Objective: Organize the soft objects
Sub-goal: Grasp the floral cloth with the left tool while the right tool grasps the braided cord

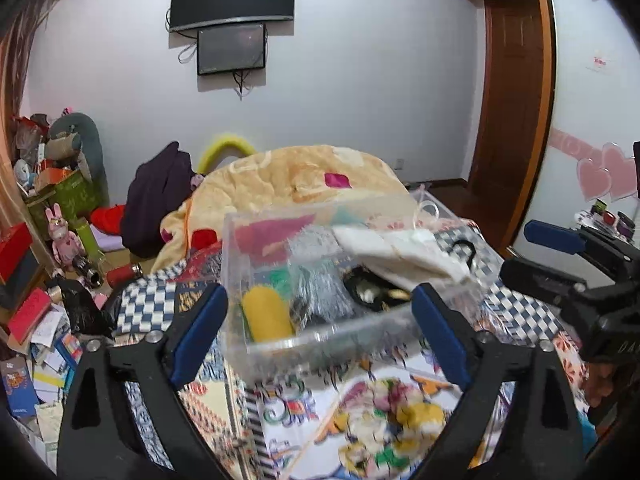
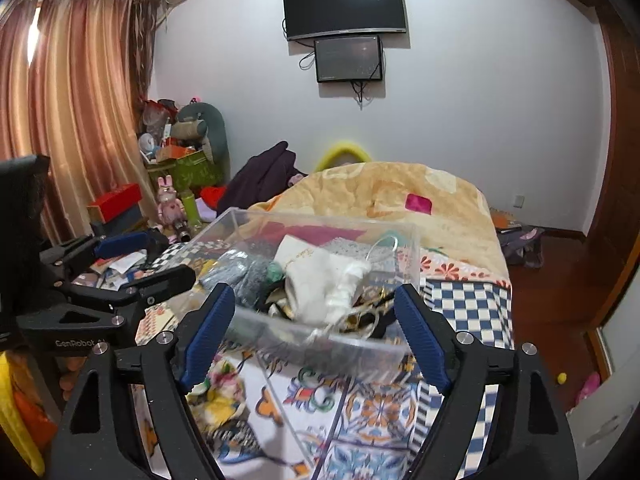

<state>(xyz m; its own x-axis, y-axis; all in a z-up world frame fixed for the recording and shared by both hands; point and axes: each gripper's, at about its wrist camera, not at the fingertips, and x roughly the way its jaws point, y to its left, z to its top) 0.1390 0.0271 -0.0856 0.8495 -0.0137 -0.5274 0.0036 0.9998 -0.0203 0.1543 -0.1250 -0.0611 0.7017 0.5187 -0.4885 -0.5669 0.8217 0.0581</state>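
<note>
Two open grippers, one box

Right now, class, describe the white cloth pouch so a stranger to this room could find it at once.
Start at the bed with its patchwork cover, below the wall television. On it sits a clear plastic box, just ahead of both open grippers. The white cloth pouch lies on top of the contents, draped toward the box's right side; it is the only plain white item among grey, yellow and dark things.

Black hand-held gripper — blue ribbed pads.
</note>
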